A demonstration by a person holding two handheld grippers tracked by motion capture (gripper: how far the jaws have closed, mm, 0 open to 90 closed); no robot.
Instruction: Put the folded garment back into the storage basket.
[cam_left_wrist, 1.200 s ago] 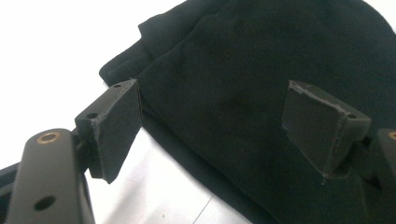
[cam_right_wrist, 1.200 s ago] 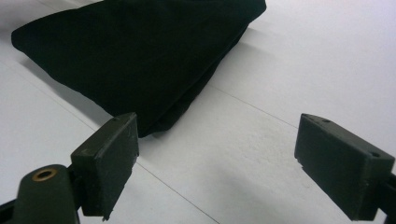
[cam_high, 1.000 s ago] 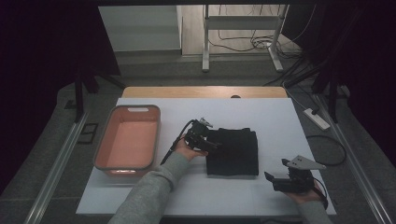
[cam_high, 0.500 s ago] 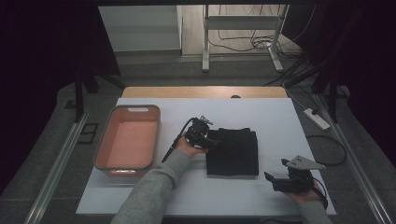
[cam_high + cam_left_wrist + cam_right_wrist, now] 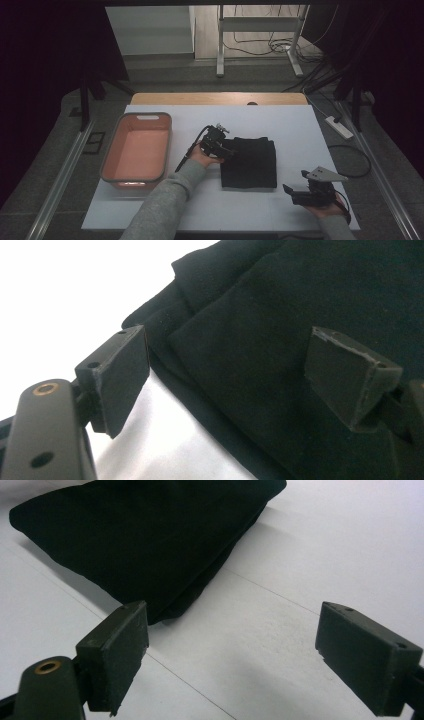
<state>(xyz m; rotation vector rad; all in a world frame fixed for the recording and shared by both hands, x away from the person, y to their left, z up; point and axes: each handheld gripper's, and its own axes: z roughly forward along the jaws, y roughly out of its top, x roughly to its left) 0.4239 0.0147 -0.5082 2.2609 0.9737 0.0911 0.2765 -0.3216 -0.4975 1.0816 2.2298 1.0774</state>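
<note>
Both tools spread, folded cloth mid-tabletop

Right tool (image 5: 300, 194) sits near the front edge, spread and empty; left tool (image 5: 225, 148) is spread over the left edge of the black folded cloth (image 5: 251, 162), orange bin (image 5: 136, 150) off left.

Take the folded cloth (image 5: 249, 162) as your landmark: it lies near the middle of the table (image 5: 290, 120). Your left gripper (image 5: 221, 148) sits at its left edge, seemingly over the cloth's corner, jaws apart. The tub (image 5: 136, 149) stands well to the cloth's left. Your right gripper (image 5: 295, 194) rests to its right and nearer you, apart from it.
</note>
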